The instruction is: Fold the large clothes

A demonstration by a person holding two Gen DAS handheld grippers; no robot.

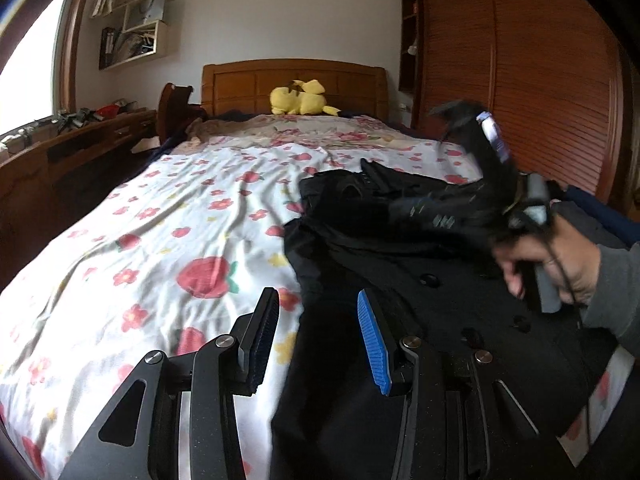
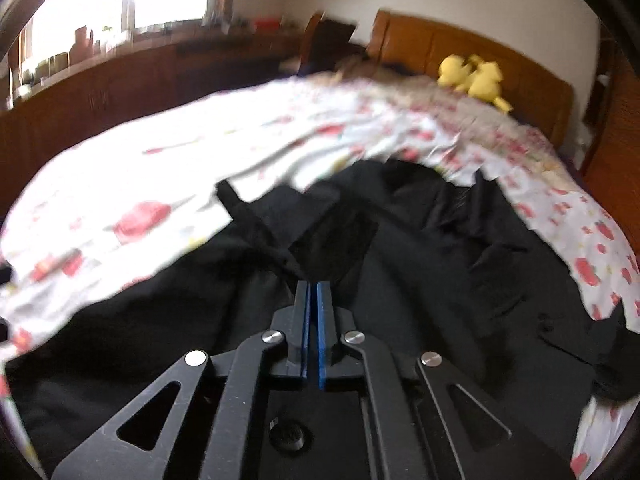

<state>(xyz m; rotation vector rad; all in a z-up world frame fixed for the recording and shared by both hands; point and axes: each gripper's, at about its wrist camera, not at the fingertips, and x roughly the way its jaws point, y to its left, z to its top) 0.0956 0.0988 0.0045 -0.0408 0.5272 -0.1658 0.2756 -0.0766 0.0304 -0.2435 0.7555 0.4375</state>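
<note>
Yellow plush toy against wooden headboard.

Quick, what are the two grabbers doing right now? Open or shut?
Left gripper: open, nothing between its fingers, above the black coat.
Right gripper: shut; a grip on the coat cannot be told.
</note>
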